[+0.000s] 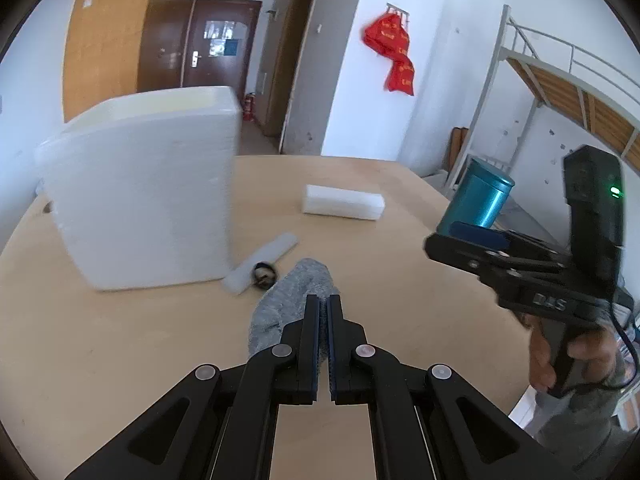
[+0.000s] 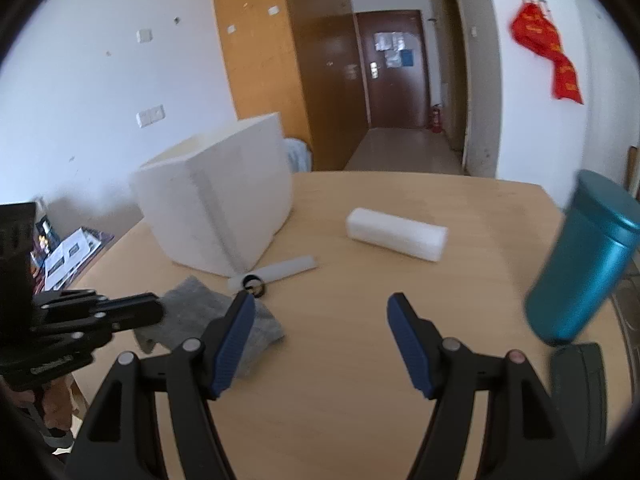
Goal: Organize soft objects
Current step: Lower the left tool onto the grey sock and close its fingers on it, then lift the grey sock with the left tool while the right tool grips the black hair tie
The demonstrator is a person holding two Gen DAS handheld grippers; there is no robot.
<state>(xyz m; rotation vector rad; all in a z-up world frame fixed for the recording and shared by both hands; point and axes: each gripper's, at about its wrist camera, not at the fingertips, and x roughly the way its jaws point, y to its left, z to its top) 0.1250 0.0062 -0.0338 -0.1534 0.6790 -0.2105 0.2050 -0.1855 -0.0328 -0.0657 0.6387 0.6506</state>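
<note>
Grey sock [image 1: 292, 300] hangs pinched in left gripper [image 1: 323, 312], jaws fully shut on its cloth, just above the table [image 1: 400, 280], near the white foam box [image 1: 152, 200]. Prob. next: carry it up & over the box rim, clear the tall wall before letting go; sock droops, so lift high enough. Right gripper [image 2: 320, 320] is wide open, holds nothing. In the way: thin foam strip [image 1: 262, 262] w/ black ring [image 1: 264, 274] at box corner. Further off: foam block [image 1: 342, 202], teal can [image 1: 476, 198].

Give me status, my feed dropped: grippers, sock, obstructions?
Left gripper shut, empty. Right gripper open, empty. Grey sock flat on table by white foam box. Nothing blocking.
</note>
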